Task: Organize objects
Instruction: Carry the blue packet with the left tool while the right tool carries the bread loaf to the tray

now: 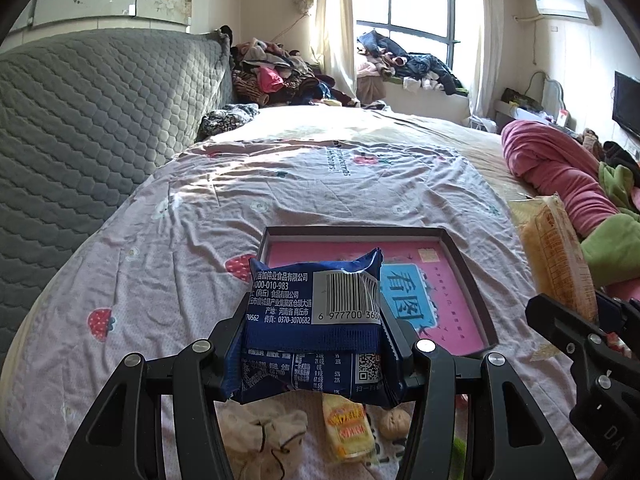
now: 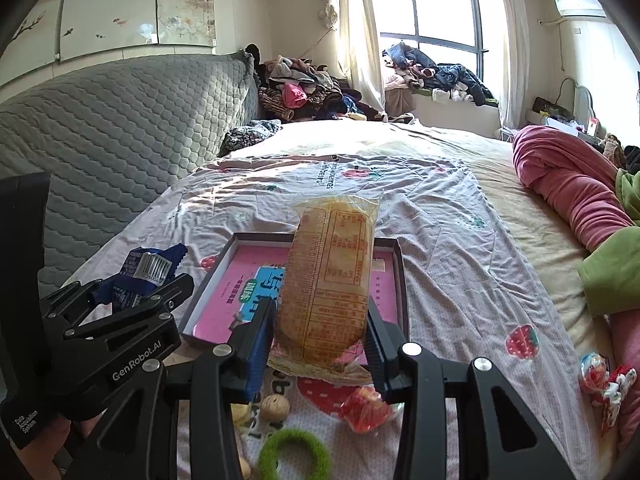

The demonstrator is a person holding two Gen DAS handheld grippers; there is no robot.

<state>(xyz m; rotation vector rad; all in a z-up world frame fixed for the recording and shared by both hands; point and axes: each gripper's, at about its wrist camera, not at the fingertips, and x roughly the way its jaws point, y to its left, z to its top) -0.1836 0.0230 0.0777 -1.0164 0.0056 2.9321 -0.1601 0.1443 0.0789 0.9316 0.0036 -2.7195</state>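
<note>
The left claw (image 1: 320, 344) is clenched on a blue snack packet (image 1: 316, 312), held above the bed (image 1: 200, 208) just short of the shallow pink-lined box (image 1: 464, 256). The right claw (image 2: 320, 332) grasps a yellow cake packet (image 2: 332, 280) over that box's near edge. Small beads, possibly walnuts (image 2: 274, 405), lie below.

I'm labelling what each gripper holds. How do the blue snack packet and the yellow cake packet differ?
The blue snack packet is opaque dark blue with a barcode; the yellow cake packet is clear, showing the cake inside. The blue one sits crumpled in the left gripper, the yellow one stands long and upright in the right gripper. Both are sealed snacks held above the pink-lined box.
</note>
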